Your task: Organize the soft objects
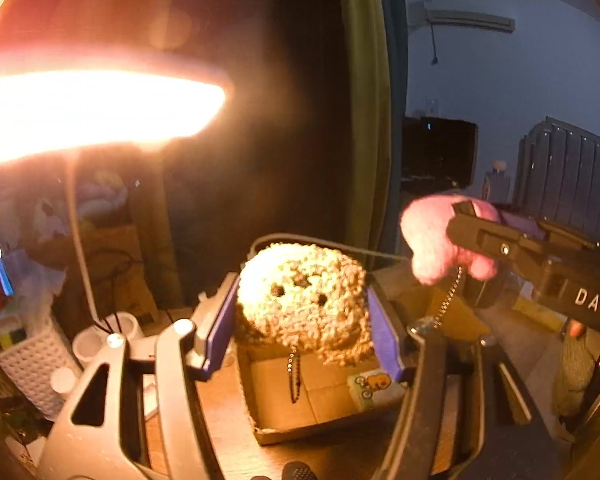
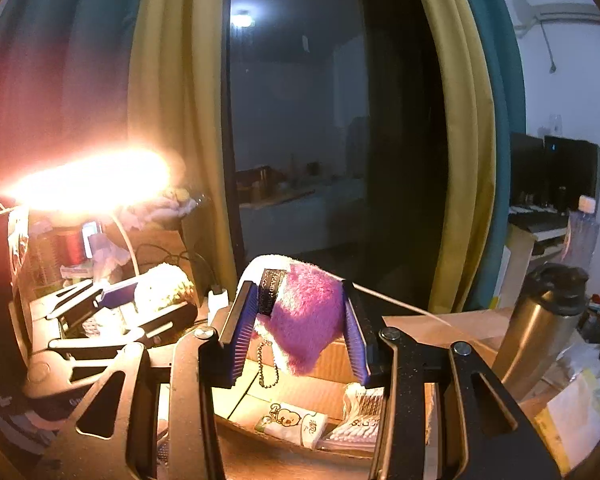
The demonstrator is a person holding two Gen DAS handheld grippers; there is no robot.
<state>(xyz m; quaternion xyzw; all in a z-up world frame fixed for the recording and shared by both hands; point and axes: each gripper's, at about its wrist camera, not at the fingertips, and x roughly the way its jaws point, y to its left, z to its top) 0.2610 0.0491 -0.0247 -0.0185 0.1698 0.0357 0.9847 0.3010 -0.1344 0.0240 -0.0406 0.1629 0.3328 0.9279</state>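
Observation:
My left gripper (image 1: 303,296) is shut on a round, fuzzy cream plush (image 1: 304,300) with three dark dots for a face. A ball chain hangs below the plush. It hangs over an open cardboard box (image 1: 300,432). My right gripper (image 2: 300,316) is shut on a purple and white plush (image 2: 304,320) with a black label and a ball chain, held above the same box (image 2: 332,356). In the left wrist view the right gripper (image 1: 460,232) comes in from the right with this plush (image 1: 432,240), which looks pink there. In the right wrist view the left gripper (image 2: 156,296) and cream plush (image 2: 160,284) are at the left.
A glaring desk lamp (image 1: 80,112) hangs over the left side. A white basket (image 1: 32,356) of pens stands at the left. A cartoon-printed tissue packet (image 2: 292,420) lies in the box. A steel flask (image 2: 540,320) stands at the right, curtains (image 2: 460,160) behind.

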